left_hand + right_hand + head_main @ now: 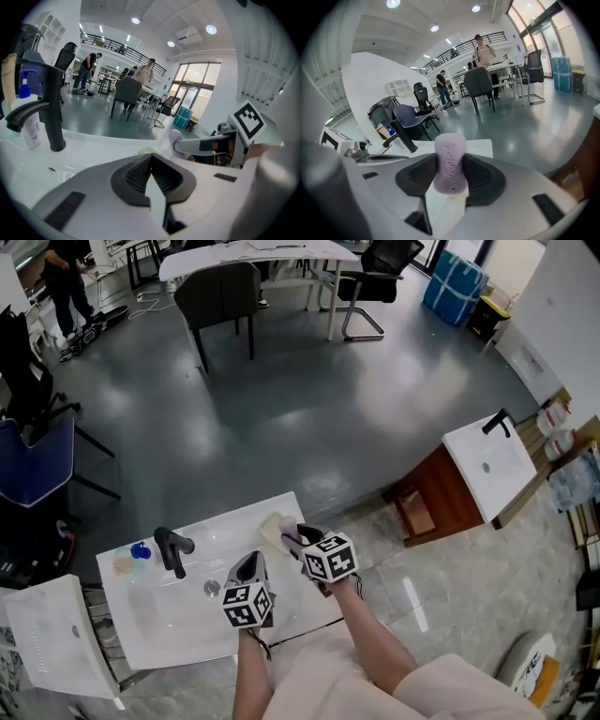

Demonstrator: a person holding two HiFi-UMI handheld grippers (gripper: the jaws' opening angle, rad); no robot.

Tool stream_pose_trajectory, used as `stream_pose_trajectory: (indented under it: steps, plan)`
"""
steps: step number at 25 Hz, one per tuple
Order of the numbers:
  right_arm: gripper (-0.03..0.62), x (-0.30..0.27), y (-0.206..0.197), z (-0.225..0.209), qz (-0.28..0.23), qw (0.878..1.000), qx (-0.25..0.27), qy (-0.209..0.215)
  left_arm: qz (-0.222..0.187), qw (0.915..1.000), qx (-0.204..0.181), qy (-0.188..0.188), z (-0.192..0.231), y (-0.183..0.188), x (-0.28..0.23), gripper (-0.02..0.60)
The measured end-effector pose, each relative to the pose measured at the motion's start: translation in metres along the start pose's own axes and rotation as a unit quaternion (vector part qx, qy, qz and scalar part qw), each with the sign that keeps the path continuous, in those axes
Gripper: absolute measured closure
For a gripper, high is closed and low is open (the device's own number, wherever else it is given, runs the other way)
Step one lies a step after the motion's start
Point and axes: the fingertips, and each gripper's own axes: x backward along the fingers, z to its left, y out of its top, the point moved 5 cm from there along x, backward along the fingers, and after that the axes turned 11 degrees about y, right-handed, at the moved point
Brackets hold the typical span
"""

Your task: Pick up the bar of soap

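Observation:
A lilac bar of soap (451,161) stands on end between the dark pads of my right gripper (451,176), which is shut on it. In the head view the right gripper (291,540) holds the soap (290,542) just above the right rear corner of the white washbasin (159,620). In the left gripper view the soap (174,138) sticks out of the right gripper's fingers. My left gripper (249,568) hovers over the basin beside it, and its jaws (151,161) are shut with nothing between them.
A black tap (171,549) stands at the basin's back, with a drain (213,589) in front and a blue-capped bottle (27,112) to its left. A pale yellow pad (272,525) lies at the basin's right rear corner. A second washbasin (487,465) stands far right.

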Motion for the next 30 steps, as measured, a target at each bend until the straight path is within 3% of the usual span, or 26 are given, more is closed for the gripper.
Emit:
stream_pose_trajectory:
  steps: [12, 25, 30]
  plan:
    - [0.414, 0.019, -0.006, 0.017, -0.066, 0.998, -0.013, -0.004, -0.02, 0.999, -0.039, 0.012, 0.009, 0.006, 0.032, 0.575]
    - [0.414, 0.054, -0.031, 0.027, -0.11, 0.993, -0.043, -0.032, -0.033, 0.9992, -0.014, 0.016, 0.013, -0.002, 0.06, 0.575]
    - [0.414, 0.054, -0.032, 0.029, -0.13, 0.989, -0.06, -0.02, -0.037, 0.9993, -0.007, 0.009, 0.012, 0.003, 0.062, 0.575]
